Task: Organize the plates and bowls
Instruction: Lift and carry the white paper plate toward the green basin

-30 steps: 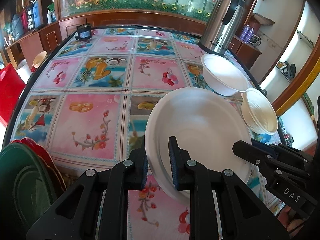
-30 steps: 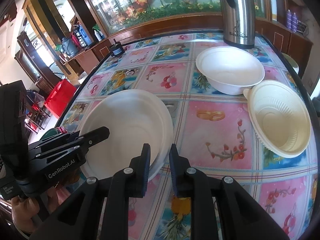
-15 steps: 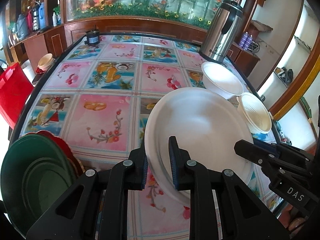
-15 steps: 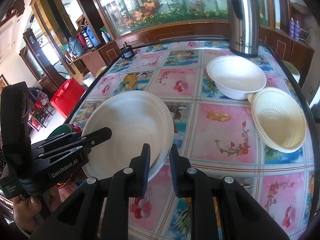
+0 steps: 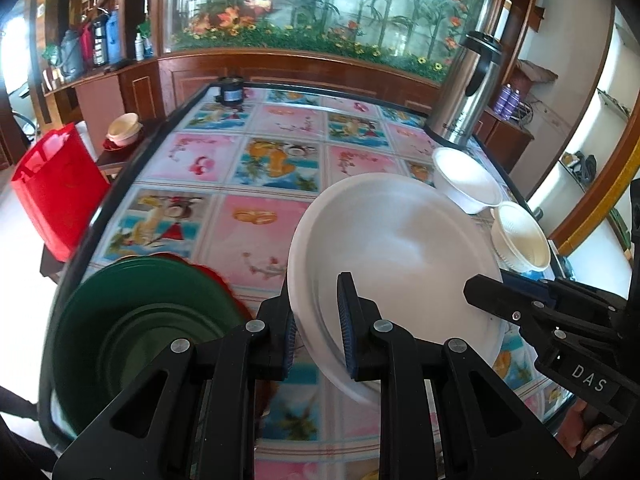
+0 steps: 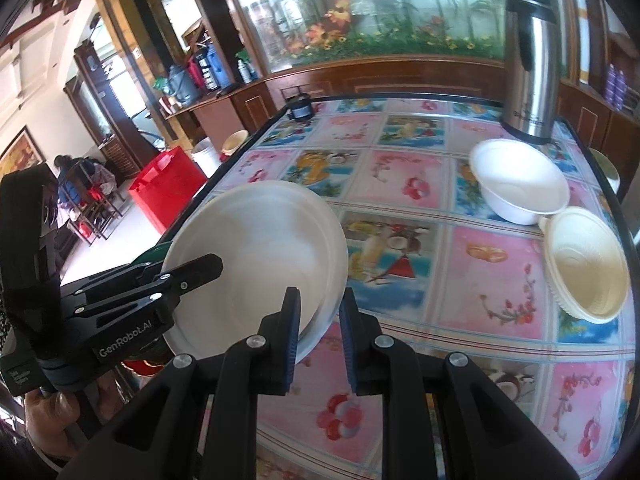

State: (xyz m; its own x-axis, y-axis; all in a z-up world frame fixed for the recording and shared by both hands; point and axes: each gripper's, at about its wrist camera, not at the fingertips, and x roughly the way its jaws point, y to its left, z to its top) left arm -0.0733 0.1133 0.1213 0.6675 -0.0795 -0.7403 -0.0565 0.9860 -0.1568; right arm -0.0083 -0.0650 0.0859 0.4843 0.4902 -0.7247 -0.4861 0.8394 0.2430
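Observation:
A large white plate [image 5: 392, 240] hangs tilted above the patterned table [image 5: 256, 160], held by both rims. My left gripper [image 5: 316, 300] is shut on its left rim, and my right gripper [image 6: 318, 300] is shut on the opposite rim of the white plate [image 6: 256, 248]. Each gripper shows in the other's view: the right gripper [image 5: 476, 290] and the left gripper [image 6: 212, 266]. A green plate stack [image 5: 140, 320] on a red plate [image 5: 208, 272] sits at the near left table corner. A white bowl [image 6: 520, 184] and a cream ribbed bowl [image 6: 588, 264] stand at the right.
A steel thermos [image 6: 528, 68] stands at the far right corner and a small dark jar [image 6: 301, 109] at the far edge. A red bag [image 6: 168, 184] stands on the floor left of the table. A hand [image 6: 48, 408] holds the left gripper.
Both grippers have carried the white plate up and toward the near left corner. The green plate stack has come much further into the left wrist view. Both grips are unchanged.

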